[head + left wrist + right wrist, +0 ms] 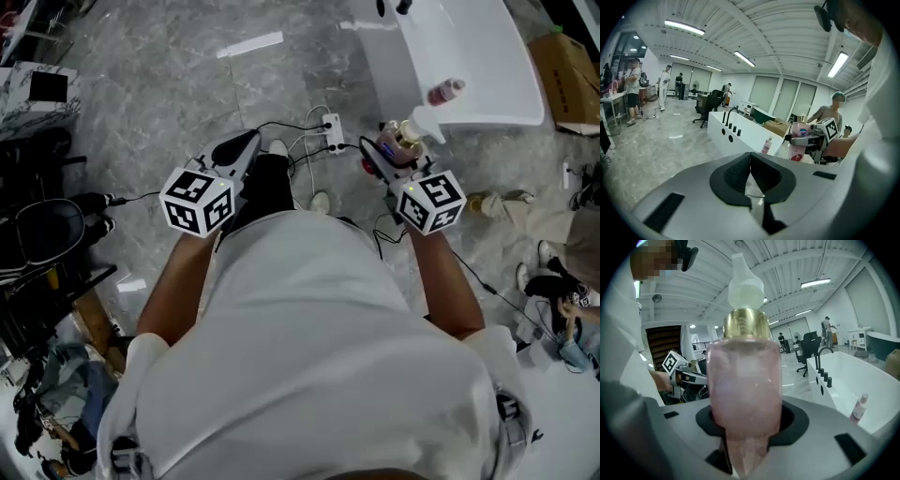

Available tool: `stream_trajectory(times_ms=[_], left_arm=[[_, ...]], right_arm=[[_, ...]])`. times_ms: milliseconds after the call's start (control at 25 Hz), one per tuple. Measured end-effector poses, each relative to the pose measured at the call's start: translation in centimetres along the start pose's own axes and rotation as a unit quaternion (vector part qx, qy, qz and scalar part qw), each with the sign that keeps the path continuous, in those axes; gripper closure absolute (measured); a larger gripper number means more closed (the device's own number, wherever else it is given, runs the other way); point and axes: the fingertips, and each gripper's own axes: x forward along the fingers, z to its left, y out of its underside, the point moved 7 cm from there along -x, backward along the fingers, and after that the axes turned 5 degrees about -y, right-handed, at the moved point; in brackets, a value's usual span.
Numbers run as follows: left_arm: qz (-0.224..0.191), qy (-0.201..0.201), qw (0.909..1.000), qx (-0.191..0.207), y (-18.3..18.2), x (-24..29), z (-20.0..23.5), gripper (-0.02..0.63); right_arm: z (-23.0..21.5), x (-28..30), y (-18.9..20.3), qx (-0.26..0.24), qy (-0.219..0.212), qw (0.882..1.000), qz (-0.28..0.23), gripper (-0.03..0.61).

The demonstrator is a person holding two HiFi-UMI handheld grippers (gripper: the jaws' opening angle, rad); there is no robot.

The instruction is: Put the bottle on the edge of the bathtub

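Observation:
My right gripper [388, 156] is shut on a clear pink pump bottle [405, 137] with a gold collar and a white pump head. In the right gripper view the bottle [744, 380] stands upright between the jaws and fills the middle. The white bathtub [487, 66] lies just ahead and to the right of it, apart from the bottle. A small pink bottle [445, 92] rests on the tub's near edge. My left gripper [246, 145] hangs over the floor to the left, shut with nothing in it; its pads [740, 172] meet.
A white power strip [333, 131] with black cables lies on the marble floor between the grippers. A cardboard box [567, 80] sits right of the tub. A black chair [47, 234] and clutter stand at the left. People stand far off [633, 91].

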Motion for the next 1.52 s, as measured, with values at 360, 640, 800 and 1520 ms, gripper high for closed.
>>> stream_trajectory(times_ms=[360, 640, 800, 1520], left_arm=[[-0.003, 0.069, 0.9963, 0.050, -4.7, 7.0, 5.3, 0.595], [-0.001, 0.138, 0.9890, 0.054, -11.5, 13.2, 16.2, 0.595], [-0.005, 0.151, 0.9863, 0.065, -15.2, 15.0, 23.8, 0.595], [-0.008, 0.124, 0.9907, 0.057, -24.1, 23.7, 38.1, 0.595]], right_arm=[[-5.2, 6.9, -3.2, 0.004, 0.045, 0.999, 0.002, 0.367], [-9.6, 17.4, -9.4, 0.032, 0.108, 0.994, -0.001, 0.367], [-11.4, 23.8, -13.6, 0.038, 0.132, 0.991, -0.012, 0.368], [-26.3, 39.8, -24.8, 0.037, 0.138, 0.989, -0.036, 0.368]])
